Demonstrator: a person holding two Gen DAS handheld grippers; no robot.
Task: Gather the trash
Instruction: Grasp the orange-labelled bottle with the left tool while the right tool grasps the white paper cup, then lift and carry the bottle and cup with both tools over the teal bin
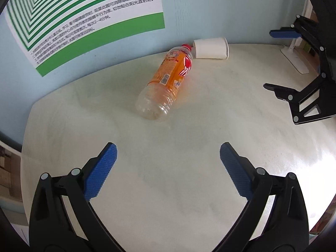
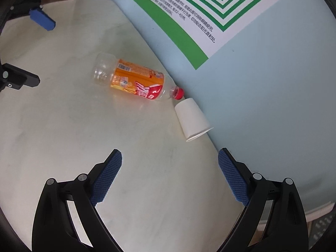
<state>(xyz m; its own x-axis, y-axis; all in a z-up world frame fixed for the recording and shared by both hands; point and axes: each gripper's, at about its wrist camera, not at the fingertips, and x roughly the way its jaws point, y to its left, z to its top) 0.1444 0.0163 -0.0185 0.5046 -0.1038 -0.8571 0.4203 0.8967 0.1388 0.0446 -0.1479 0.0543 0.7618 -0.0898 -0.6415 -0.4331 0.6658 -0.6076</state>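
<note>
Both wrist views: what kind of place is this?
Probably a study or office corner: pale table against a light blue wall, an eye-rest poster with Chinese text, a white lamp base.

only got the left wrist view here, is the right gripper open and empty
Observer: Yes. The right wrist view shows the right gripper with its jaws wide apart and only bare table between them.
Operator: ok which way does the cup mouth point
Observer: The paper cup lies on its side with its open mouth toward the right gripper. Its closed base is at the cap end of the bottle.
</note>
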